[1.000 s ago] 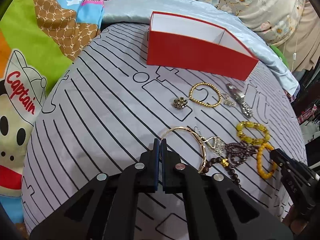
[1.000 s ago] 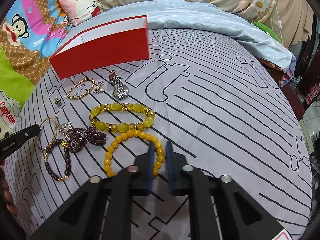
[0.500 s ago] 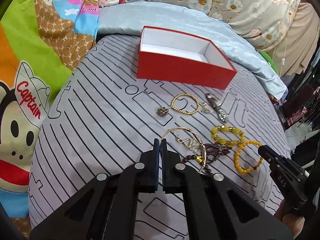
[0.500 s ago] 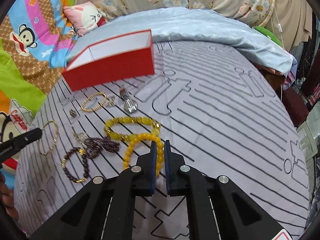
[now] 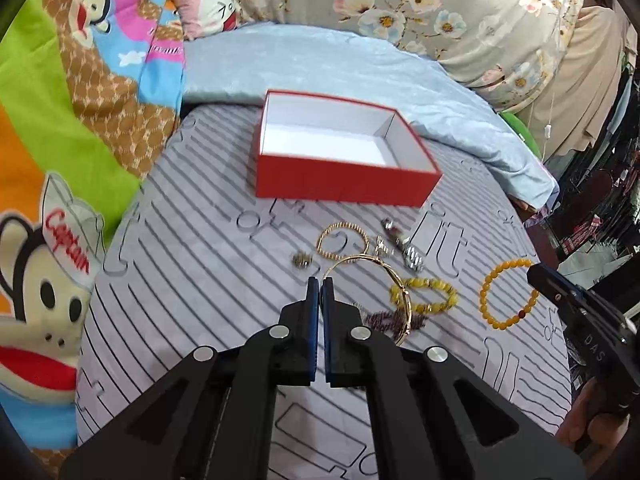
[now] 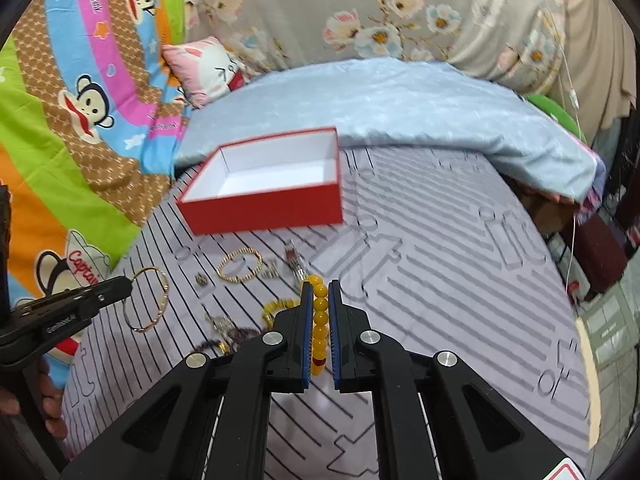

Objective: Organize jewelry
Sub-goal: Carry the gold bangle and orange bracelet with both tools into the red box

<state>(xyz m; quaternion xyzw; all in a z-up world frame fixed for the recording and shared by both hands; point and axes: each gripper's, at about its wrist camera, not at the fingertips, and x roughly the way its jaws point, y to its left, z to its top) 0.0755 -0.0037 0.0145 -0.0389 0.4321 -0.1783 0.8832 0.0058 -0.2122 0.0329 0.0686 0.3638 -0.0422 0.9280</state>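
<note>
Striped bedspread (image 5: 192,280) — dark beads (image 5: 384,320) behind left hand-held gripper (image 5: 320,284).

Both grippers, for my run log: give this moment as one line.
left gripper: shut on gold bangle | right gripper: shut on yellow bead bracelet | red box: empty

Home bedroom: bed (image 5: 192,240) with striped sheet, cartoon monkey blanket (image 5: 60,160), floral quilt (image 6: 400,12), pink pillow (image 6: 208,68).

**Bed in a crowded bedroom**

A grey bedsheet with black line pattern (image 5: 192,264) covers the bed. Behind it lies a folded pale blue quilt (image 6: 400,108), then a grey floral curtain (image 6: 400,12). Left of the sheet hangs bright cartoon-monkey fabric (image 5: 60,120); right, possibly dark furniture.
</note>
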